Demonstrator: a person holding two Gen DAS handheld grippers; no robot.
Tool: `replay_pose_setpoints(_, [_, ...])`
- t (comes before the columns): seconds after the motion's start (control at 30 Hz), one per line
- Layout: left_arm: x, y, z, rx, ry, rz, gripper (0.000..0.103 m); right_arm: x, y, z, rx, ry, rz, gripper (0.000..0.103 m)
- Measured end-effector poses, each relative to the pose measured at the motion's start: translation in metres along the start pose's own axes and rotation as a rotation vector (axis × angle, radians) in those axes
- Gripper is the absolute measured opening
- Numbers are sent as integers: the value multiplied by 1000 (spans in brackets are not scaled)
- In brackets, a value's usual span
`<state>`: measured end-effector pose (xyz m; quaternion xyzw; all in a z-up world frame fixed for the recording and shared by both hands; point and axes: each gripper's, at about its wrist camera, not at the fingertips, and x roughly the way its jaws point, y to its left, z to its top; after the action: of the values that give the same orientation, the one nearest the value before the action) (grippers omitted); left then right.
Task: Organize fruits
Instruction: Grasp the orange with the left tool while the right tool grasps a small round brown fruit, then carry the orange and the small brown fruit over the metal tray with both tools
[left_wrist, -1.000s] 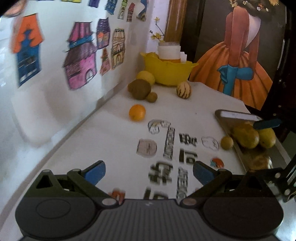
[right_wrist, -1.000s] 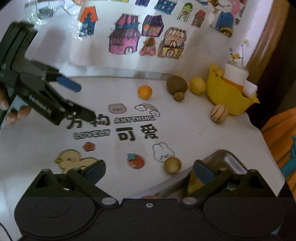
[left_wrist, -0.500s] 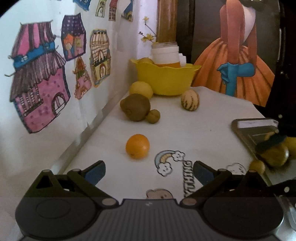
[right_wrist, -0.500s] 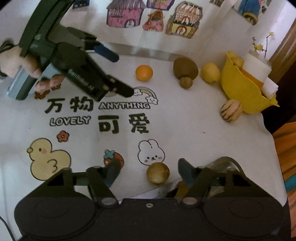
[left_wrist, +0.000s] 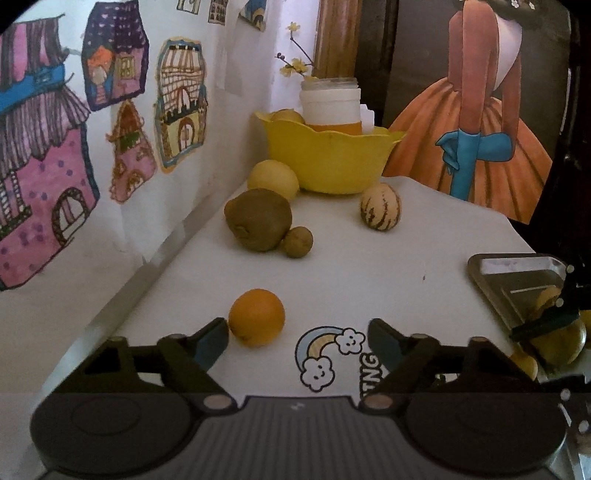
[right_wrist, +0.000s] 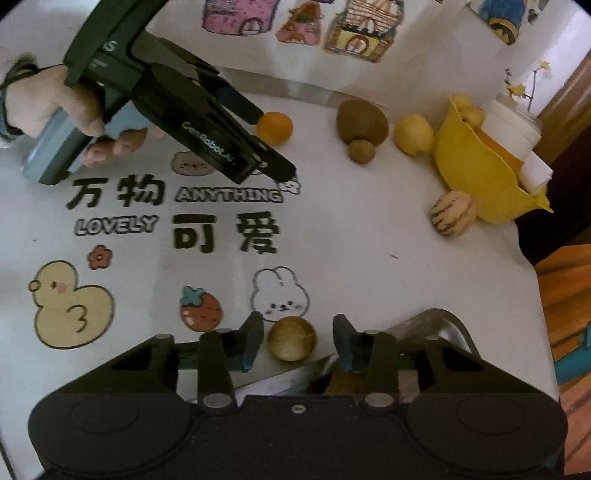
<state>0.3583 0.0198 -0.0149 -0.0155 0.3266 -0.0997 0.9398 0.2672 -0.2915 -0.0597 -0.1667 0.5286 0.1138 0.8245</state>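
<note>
An orange (left_wrist: 256, 317) lies on the white printed tablecloth, just inside the left finger of my left gripper (left_wrist: 297, 339). Those jaws are closing, with a wide gap still on the orange's right side. The right wrist view shows the same gripper (right_wrist: 275, 143) straddling the orange (right_wrist: 275, 127), held by a hand. My right gripper (right_wrist: 297, 341) points down at a small round brown fruit (right_wrist: 291, 338) beside the metal tray (right_wrist: 443, 325). Its jaws are closing with the fruit between them and a narrow gap on each side.
A large kiwi (left_wrist: 258, 219), a small brown fruit (left_wrist: 297, 242), a lemon (left_wrist: 273, 179) and a striped melon (left_wrist: 380, 206) sit near a yellow bowl (left_wrist: 328, 162) with a white jar in it. The tray (left_wrist: 517, 280) holds yellow fruits. A wall with drawings runs along the left.
My left gripper has moved forward up to the orange and its jaws have narrowed. My right gripper has come down over the small brown fruit and its jaws have drawn in around it.
</note>
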Motion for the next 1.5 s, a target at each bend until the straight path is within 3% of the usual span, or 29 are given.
replay_pose_setpoints(0.17, [4, 1, 2, -12, 4, 10, 71, 2, -1, 1, -13, 9, 20, 31])
replay_pose_setpoints(0.47, [7, -8, 2, 17, 19, -9, 37, 2, 0, 3, -15, 19, 33, 31])
replay_pose_setpoints(1.0, [-3, -29, -5, 61, 30, -53, 35, 10, -16, 9, 56, 79, 100, 31])
replay_pose_setpoints(1.2, [-14, -35, -12, 43, 48, -86, 34, 0, -6, -1, 54, 3, 58, 30])
replay_pose_setpoints(1.5, [-40, -38, -29, -31, 52, -109, 34, -25, 34, -17, -4, -147, -90, 30])
